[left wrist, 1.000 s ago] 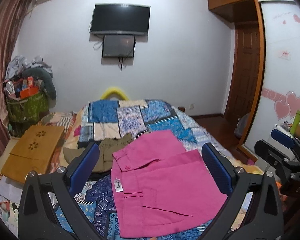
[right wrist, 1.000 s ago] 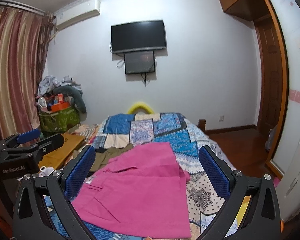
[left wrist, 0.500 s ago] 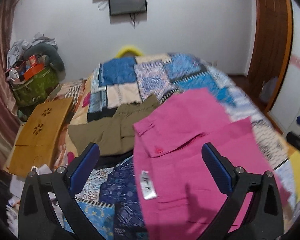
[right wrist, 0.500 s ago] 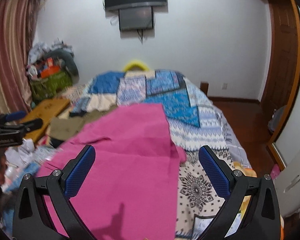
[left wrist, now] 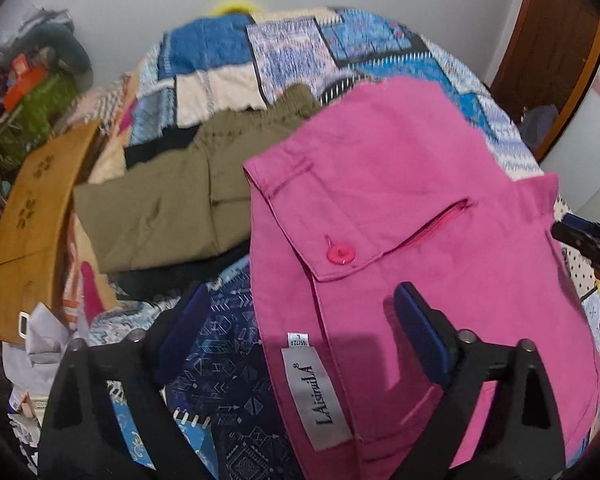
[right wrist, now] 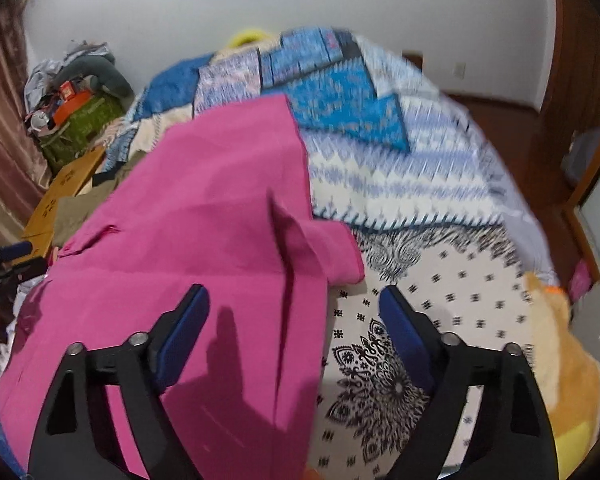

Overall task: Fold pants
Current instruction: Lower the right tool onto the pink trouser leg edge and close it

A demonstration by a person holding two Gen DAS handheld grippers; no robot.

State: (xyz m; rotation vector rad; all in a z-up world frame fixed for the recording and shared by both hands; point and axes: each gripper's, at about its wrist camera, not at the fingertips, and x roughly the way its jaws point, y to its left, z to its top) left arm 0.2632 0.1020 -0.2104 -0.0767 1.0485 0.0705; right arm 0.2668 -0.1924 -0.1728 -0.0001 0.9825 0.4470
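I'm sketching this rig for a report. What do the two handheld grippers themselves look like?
Both look alike: the left gripper and right gripper have matte black angular frames with triangular cutouts, round silver bolt heads at the joints, and two flat fingers faced with dark blue pads. No cables, sleeves or hands are in view.

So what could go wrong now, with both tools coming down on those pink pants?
The left tool, open, straddles the waistband edge of the pink pants, so it may pinch the patterned bedspread too. The right tool straddles the opposite edge near a flipped-up flap and might trap that crease. The olive pants alongside could be dragged.
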